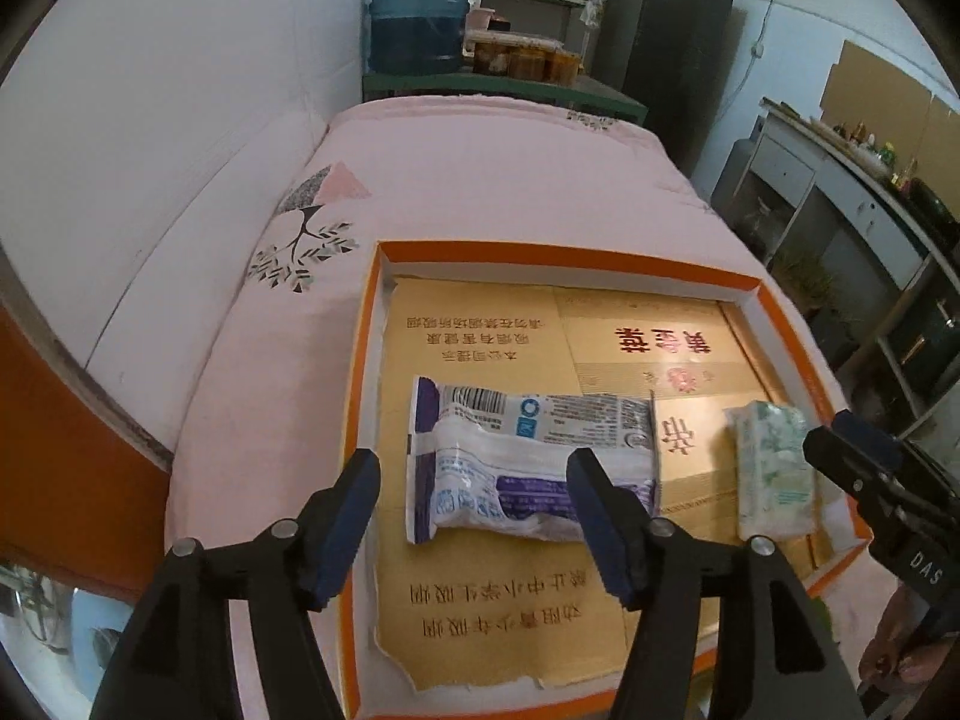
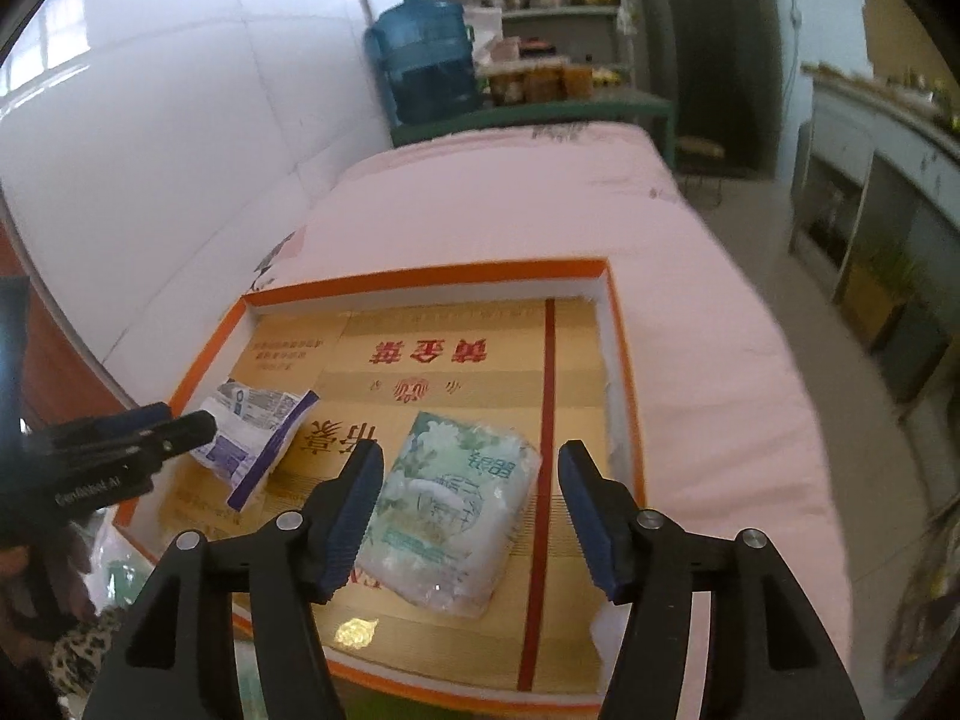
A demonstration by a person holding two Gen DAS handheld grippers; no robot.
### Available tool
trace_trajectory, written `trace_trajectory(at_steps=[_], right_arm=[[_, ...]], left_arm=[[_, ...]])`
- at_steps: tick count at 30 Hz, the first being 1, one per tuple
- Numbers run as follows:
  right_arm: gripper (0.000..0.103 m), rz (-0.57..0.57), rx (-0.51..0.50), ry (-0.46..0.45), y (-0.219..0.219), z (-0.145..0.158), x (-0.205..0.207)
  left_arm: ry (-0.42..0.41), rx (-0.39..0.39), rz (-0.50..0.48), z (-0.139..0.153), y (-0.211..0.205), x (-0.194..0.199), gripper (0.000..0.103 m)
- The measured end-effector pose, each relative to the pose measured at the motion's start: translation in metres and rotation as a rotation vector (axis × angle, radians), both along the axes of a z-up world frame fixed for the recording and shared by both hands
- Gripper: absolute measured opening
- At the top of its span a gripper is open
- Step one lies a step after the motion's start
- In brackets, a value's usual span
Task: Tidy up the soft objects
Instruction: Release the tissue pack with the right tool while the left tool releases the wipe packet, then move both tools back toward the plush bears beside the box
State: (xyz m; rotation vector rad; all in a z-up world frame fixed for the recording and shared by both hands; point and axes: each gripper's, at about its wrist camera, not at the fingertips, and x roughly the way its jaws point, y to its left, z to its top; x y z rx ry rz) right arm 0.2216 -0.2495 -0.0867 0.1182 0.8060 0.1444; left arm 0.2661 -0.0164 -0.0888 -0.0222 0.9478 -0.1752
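An orange-rimmed shallow box (image 1: 540, 256) lined with gold cardboard lies on a pink bed; it also shows in the right wrist view (image 2: 420, 277). A white and purple soft packet (image 1: 516, 462) lies inside it, also seen in the right wrist view (image 2: 252, 426). A green and white tissue pack (image 1: 774, 468) lies to its right, also in the right wrist view (image 2: 450, 510). My left gripper (image 1: 474, 528) is open and empty just above the packet. My right gripper (image 2: 471, 516) is open and empty above the tissue pack, and shows in the left wrist view (image 1: 852, 456).
The pink bed cover (image 1: 480, 180) surrounds the box. A white wall (image 1: 150, 120) runs along the left. A blue water jug (image 1: 420, 6) and shelves with jars stand beyond the bed. Cabinets (image 1: 840, 210) line the right side.
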Motion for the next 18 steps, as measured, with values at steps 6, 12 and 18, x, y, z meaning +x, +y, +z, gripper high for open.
trace_trajectory(at_steps=[6, 12, 18], right_arm=[[0.063, -0.013, -0.077, -0.084, 0.012, 0.022, -0.034], [0.063, -0.007, -0.081, -0.121, 0.018, 0.039, -0.067], [0.063, 0.003, -0.057, -0.135, 0.026, 0.052, -0.097]], left_arm=[[-0.06, 0.021, -0.007, 0.015, -0.002, -0.021, 0.064], [-0.147, -0.019, 0.028, 0.035, 0.006, -0.043, 0.064], [-0.206, -0.022, 0.022, 0.055, 0.01, -0.065, 0.064]])
